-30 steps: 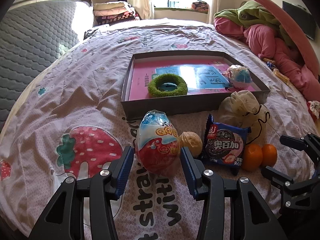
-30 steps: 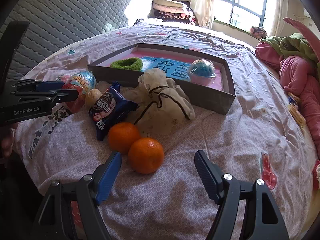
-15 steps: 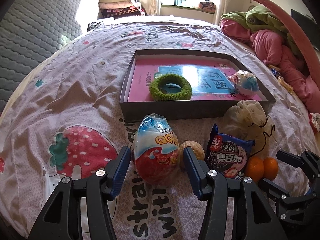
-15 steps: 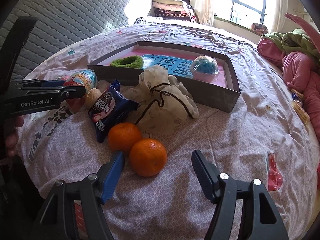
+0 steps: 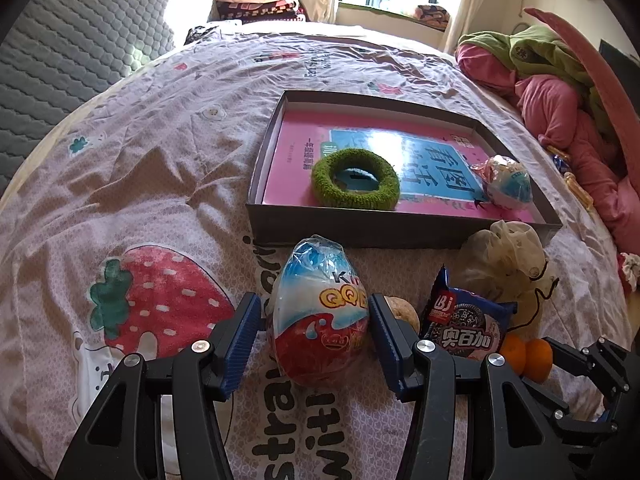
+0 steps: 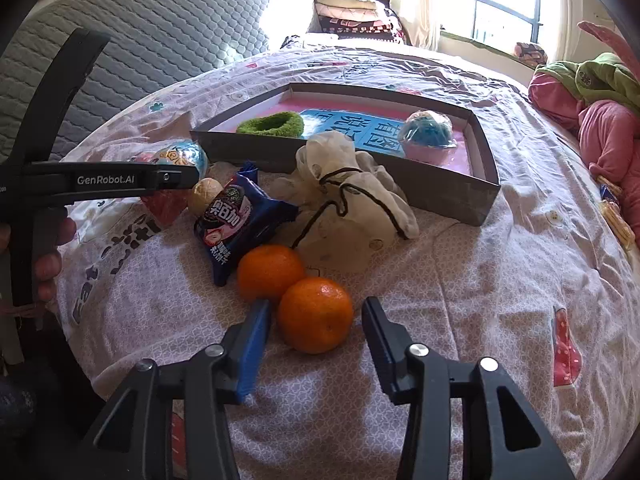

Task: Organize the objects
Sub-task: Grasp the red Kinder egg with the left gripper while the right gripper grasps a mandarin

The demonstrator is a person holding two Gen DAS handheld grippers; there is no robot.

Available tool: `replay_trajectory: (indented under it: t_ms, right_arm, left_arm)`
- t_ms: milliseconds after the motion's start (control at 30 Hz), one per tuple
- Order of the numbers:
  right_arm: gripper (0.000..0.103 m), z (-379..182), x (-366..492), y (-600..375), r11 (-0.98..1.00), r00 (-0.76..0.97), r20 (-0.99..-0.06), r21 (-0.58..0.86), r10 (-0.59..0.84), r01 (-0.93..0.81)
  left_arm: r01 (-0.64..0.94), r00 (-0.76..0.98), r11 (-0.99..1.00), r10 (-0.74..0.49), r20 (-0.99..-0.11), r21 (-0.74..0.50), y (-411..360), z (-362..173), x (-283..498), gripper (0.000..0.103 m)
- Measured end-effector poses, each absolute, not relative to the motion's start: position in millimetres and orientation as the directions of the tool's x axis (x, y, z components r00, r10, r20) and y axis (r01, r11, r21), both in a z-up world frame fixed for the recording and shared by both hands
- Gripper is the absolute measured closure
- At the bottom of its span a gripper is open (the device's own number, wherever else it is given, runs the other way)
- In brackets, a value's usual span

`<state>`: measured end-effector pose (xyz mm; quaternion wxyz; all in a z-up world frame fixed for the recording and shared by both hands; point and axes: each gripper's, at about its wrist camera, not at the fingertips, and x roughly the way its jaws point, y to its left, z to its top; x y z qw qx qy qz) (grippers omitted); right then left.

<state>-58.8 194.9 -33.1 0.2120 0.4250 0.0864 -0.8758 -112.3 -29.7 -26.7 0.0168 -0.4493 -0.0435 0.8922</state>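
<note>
Left wrist view: left gripper, fingers apart flanking wrapped toy egg on the bed just before the grey tray; right wrist view: right gripper, fingers closing around nearer orange, farther from tray.

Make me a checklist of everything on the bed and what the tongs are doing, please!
Surface: bedspread with strawberry print, wrinkled.
Job's things: grey box holds a pink book, green ring and wrapped blue ball. On the bedspread: toy egg, small beige ball, cookie packet, cloth pouch, two oranges touching each other.
Clutter: pink and green bedding pile.
Grippers: left tongs straddle the toy egg, pads beside it, squeeze unclear. Right tongs closing around the nearer orange, a gap on the right.
Cables: nothing seen.
Surroundings: grey headboard, folded blankets, window.
</note>
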Motion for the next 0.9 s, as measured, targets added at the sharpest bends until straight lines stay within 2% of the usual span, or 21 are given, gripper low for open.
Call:
replay_trajectory:
  t_ms: [167, 333, 900]
  right_arm:
    - [0.065, -32.0, -57.8, 194.0, -0.896, -0.558, -0.780, 0.008, -0.283, 0.444]
    - [0.065, -29.9, -58.6, 196.8, -0.901, -0.563, -0.776, 0.017, -0.286, 0.434]
    - [0.065, -19.9, -57.7, 205.4, -0.910, -0.589, -0.755, 0.025, -0.287, 0.413]
  left_arm:
    - [0.014, -0.594, -0.996, 0.065, -0.802, -0.091, -31.0, -28.0, -115.5, 0.047]
    - [0.017, -0.585, -0.994, 0.076, -0.808, -0.106, -31.9, -30.1, -117.7, 0.051]
    - [0.005, -0.617, -0.990, 0.107, -0.780, -0.139, -36.7, -17.4, -110.5, 0.051]
